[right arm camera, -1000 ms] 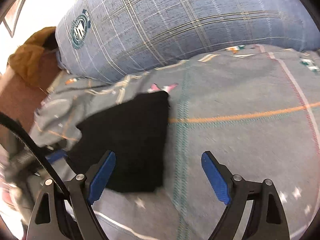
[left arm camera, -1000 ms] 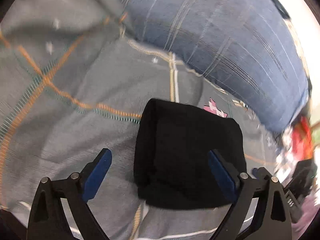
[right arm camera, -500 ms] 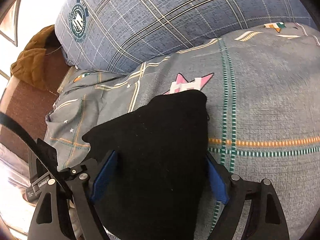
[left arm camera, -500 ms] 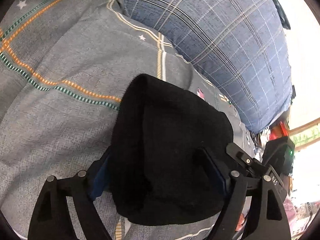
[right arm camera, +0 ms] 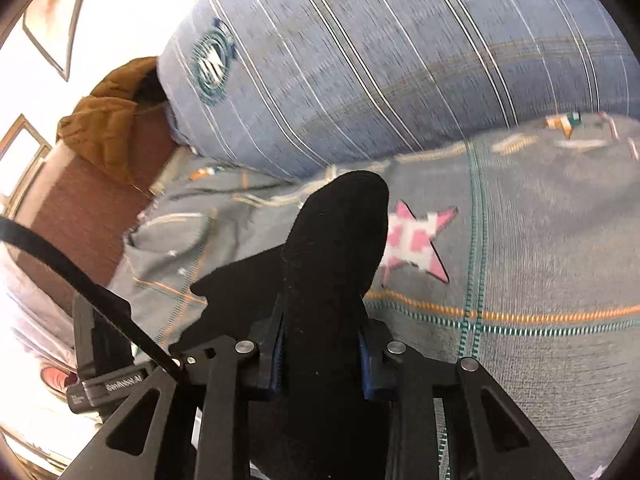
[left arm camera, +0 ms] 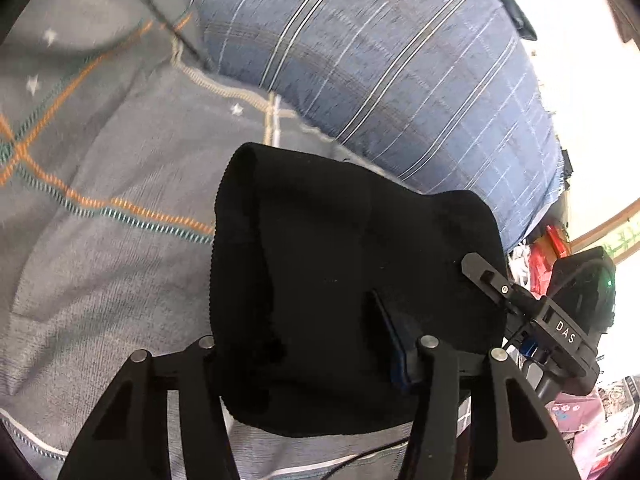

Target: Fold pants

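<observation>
The folded black pants (left arm camera: pixel 344 280) are a thick bundle over the grey patterned bedspread (left arm camera: pixel 100 264). My left gripper (left arm camera: pixel 304 344) is shut on the near end of the bundle; the cloth hides its left finger. My right gripper (right arm camera: pixel 320 356) is shut on the other end of the pants (right arm camera: pixel 336 248), which bulge up between its blue pads (right arm camera: pixel 276 360). The bundle looks lifted off the bedspread. The right gripper's body (left arm camera: pixel 560 328) shows at the right of the left wrist view.
A big blue plaid pillow (left arm camera: pixel 400 72) lies just behind the pants, also in the right wrist view (right arm camera: pixel 400 60). A brown jacket (right arm camera: pixel 108 128) and the bed's brown edge (right arm camera: pixel 80 216) are at the left. Red and pink clutter (left arm camera: pixel 556 248) lies past the bed's right side.
Both grippers moved in over the bundle's ends and closed on it. The pants have been squeezed narrower and raised from the bedspread.
</observation>
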The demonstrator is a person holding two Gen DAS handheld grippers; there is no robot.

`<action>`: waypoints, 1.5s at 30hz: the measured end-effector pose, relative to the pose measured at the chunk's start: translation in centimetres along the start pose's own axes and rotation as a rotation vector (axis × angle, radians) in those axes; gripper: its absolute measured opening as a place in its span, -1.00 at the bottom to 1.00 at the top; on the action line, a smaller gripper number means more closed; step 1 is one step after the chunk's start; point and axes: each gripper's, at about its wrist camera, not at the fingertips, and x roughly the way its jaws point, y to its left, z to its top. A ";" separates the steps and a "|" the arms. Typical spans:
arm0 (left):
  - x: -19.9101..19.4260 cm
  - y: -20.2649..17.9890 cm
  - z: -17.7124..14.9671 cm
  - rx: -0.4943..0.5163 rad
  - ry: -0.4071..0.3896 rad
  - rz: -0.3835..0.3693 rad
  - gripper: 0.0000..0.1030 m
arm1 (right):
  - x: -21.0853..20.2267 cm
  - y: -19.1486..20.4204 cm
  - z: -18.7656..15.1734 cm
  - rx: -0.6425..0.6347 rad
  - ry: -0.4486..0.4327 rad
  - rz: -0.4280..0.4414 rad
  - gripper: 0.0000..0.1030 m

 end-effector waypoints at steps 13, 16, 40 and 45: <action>5.4 -4.4 3.5 0.097 0.059 0.058 0.03 | -1.0 -4.3 2.5 0.088 -0.051 -0.041 -0.40; 7.4 -4.6 3.5 0.105 0.083 0.082 0.03 | -0.1 -6.4 2.6 0.132 -0.045 -0.057 -0.40; 3.3 -5.9 4.5 0.079 0.025 0.003 0.54 | -3.2 -7.2 4.5 0.109 -0.159 -0.009 0.67; 8.5 -4.8 6.4 -0.012 0.075 0.044 0.54 | 1.3 -9.1 5.8 0.199 -0.054 0.036 0.66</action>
